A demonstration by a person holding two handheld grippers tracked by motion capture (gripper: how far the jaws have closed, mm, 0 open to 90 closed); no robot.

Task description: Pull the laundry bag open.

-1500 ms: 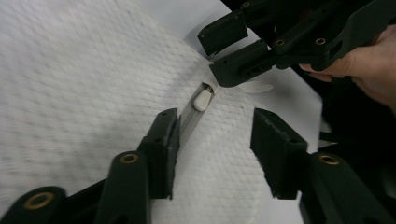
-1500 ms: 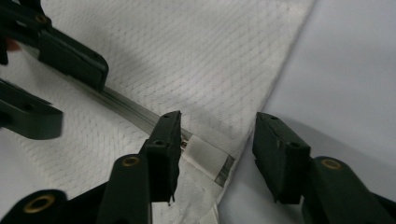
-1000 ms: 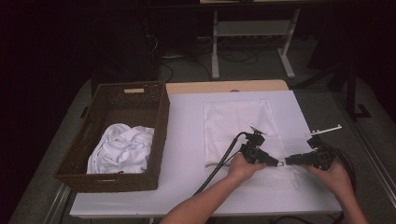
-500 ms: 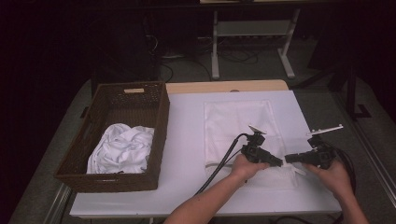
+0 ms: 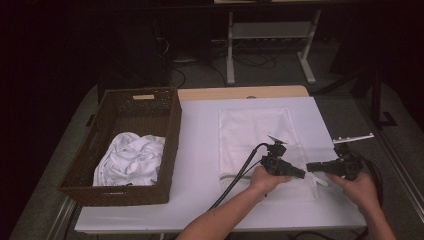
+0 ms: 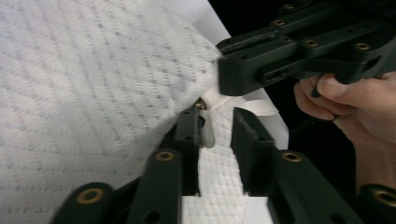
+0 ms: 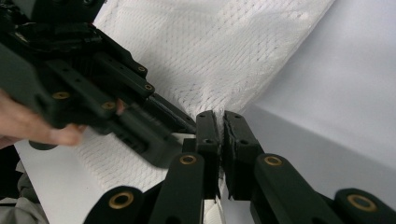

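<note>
A white waffle-weave towel point(image 5: 255, 130) lies flat on the white table cover. Both grippers meet tip to tip at its near right corner. My right gripper point(image 5: 310, 167) point(image 7: 220, 116) is shut on the towel's point(image 7: 219, 51) corner hem, and cloth shows between its pressed pads. My left gripper point(image 5: 301, 174) point(image 6: 217, 116) straddles the towel's point(image 6: 93, 93) edge just beside it. Its jaws have just been closing, with a fold of hem between them and a gap still visible. In the left gripper view, the right gripper point(image 6: 223, 81) lifts the corner slightly.
A dark wicker basket point(image 5: 107, 125) stands at the left of the table with a crumpled white cloth point(image 5: 130, 160) in it. Black cables point(image 5: 240, 175) trail from the grippers toward the near edge. A small white bar point(image 5: 352, 137) lies at the right edge.
Both hands stay at the towel's near right corner. The right gripper has shifted only slightly, and the towel and basket have not moved.
</note>
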